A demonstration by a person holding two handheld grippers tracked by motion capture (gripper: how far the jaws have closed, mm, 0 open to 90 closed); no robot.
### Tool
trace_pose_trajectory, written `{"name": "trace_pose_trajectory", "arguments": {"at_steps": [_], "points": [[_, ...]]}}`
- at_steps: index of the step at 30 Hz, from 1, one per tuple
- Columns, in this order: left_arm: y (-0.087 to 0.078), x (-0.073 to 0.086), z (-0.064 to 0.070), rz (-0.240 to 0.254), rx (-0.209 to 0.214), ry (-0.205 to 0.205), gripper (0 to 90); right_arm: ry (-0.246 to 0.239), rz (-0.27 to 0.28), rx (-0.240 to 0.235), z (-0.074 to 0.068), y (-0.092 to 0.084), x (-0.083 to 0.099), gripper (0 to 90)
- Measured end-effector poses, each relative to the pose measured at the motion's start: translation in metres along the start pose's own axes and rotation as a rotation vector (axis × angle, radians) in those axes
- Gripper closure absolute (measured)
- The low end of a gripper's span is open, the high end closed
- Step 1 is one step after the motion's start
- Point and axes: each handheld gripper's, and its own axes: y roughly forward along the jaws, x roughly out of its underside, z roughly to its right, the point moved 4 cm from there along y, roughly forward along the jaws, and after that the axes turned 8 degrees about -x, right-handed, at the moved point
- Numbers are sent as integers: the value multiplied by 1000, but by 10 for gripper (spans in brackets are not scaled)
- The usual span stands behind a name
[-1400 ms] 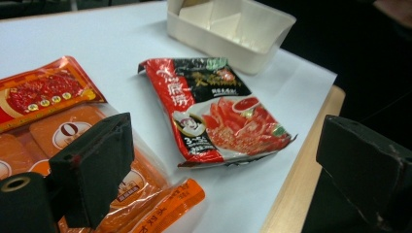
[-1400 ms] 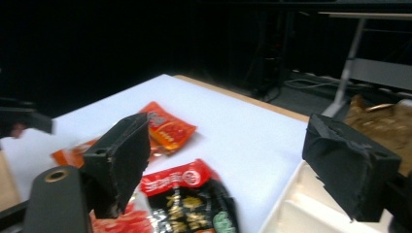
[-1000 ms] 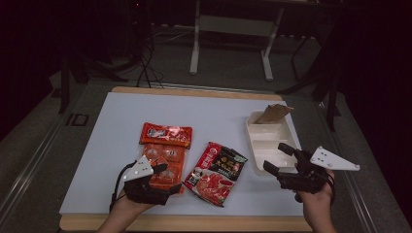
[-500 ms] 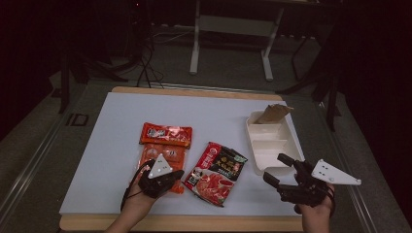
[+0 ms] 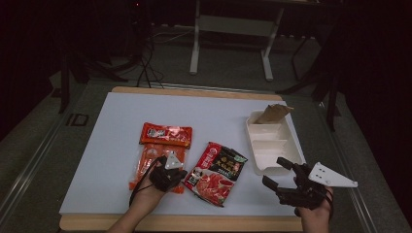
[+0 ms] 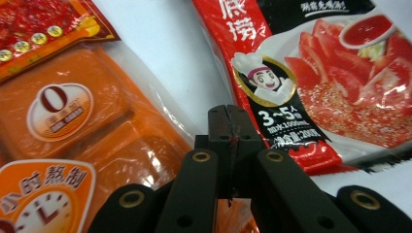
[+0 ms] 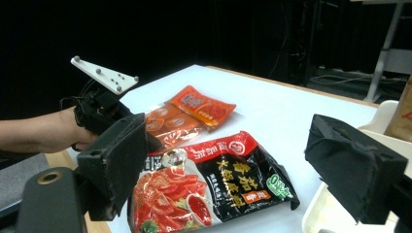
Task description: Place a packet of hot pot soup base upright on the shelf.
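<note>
An orange packet (image 5: 154, 158) (image 6: 73, 111) (image 7: 165, 124) lies flat at the front left of the white table top (image 5: 116, 126). My left gripper (image 5: 171, 174) (image 6: 228, 121) rests low on its right edge, shut, with a sliver of the clear film pinched between the pads. A red and black tomato packet (image 5: 216, 172) (image 6: 330, 82) (image 7: 209, 184) lies just to the right. Near the table's front right my right gripper (image 5: 274, 171) (image 7: 238, 165) hovers open with nothing between its jaws, aimed toward the packets.
A white compartment tray (image 5: 269, 150) (image 7: 376, 119) sits at the right, with a brown paper bag (image 5: 273, 114) in its far section. A smaller red packet (image 5: 165, 135) (image 7: 199, 104) lies against the orange one's far end. Dark floor and stand legs lie beyond the table.
The left hand has moved right and down onto the orange packet's edge, and its jaws have closed. The right hand has barely shifted.
</note>
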Motion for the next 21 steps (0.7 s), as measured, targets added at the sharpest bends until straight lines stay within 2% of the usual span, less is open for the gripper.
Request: {"name": "trace_pose_trajectory", "arguments": {"at_steps": [3, 5, 9, 12, 21], "points": [[4, 0, 4, -25, -6, 2, 900, 1, -11, 5, 1, 1, 2, 152], [3, 0, 6, -30, 17, -12, 900, -2, -14, 9, 1, 0, 3, 153], [1, 0, 18, -32, 53, 16, 900, -2, -15, 7, 0, 0, 3, 154], [1, 0, 26, -30, 96, 4, 900, 7, -15, -8, -3, 0, 3, 153], [2, -2, 38, -23, 140, -4, 900, -9, -31, 6, -9, -6, 8, 154]]}}
